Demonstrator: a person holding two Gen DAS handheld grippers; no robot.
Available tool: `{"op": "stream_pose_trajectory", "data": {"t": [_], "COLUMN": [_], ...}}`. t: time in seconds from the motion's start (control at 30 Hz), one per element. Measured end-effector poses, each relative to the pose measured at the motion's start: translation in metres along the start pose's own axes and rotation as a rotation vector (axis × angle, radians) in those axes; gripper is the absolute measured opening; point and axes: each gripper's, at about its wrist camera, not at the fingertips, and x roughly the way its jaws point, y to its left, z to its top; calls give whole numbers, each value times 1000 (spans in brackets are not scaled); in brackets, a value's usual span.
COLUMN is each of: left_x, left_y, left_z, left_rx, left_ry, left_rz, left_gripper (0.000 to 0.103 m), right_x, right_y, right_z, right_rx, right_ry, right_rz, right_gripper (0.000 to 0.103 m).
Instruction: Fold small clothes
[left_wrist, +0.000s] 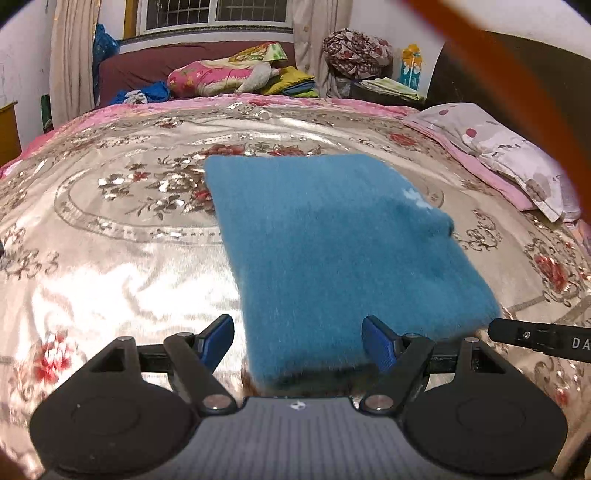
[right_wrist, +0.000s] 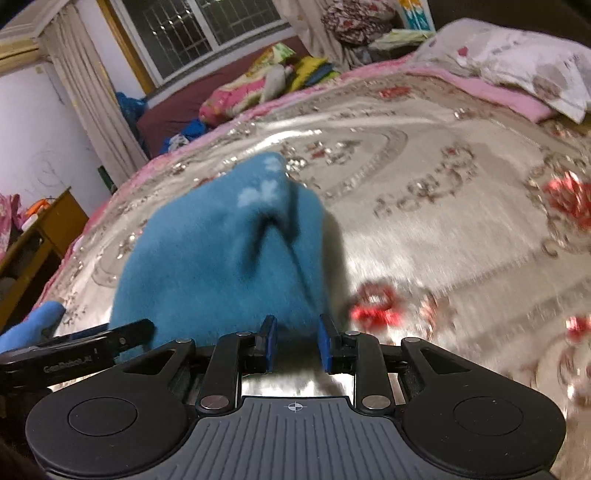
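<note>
On the bed's glossy floral satin bedspread (left_wrist: 110, 258) lies a fuzzy teal garment (left_wrist: 332, 240), folded square; left gripper (left_wrist: 297, 341) gapes wide, right gripper (right_wrist: 295, 341) narrowly parted, both empty.

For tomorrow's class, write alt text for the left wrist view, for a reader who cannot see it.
A folded blue garment lies on a shiny floral bedspread, its near edge between the wide-open fingers of the left gripper. A spotted pillow lies at right; piled bedding sits under a window behind.
</note>
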Motion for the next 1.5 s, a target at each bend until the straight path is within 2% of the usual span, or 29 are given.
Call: {"op": "stream_pose_trajectory", "data": {"t": [0.23,0.5,0.87,1.03,1.5], "left_x": [-5,-7,-14,-17,-26], "left_y": [-4,-6,-13,-13,-23], "left_z": [-23,-29,-40,-47,-57], "left_rx": [18,3,27,31,65], "left_ry": [41,59,64,62,54], "left_rz": [3,-7,3,10,14], "left_gripper": [81,81,82,86,90], "right_x": [-11,-16,-25,-29,-31], "right_y": [0,8,14,19,34], "right_z": [-23,-38,-52,-61,-78], "right_rx": [-26,-59,-58,-75,-117], "right_ry": [-7,-22,-24,-9,16], "right_rz": [10,0,7,-6,-3], "right_gripper": [25,25,26,27,32]}}
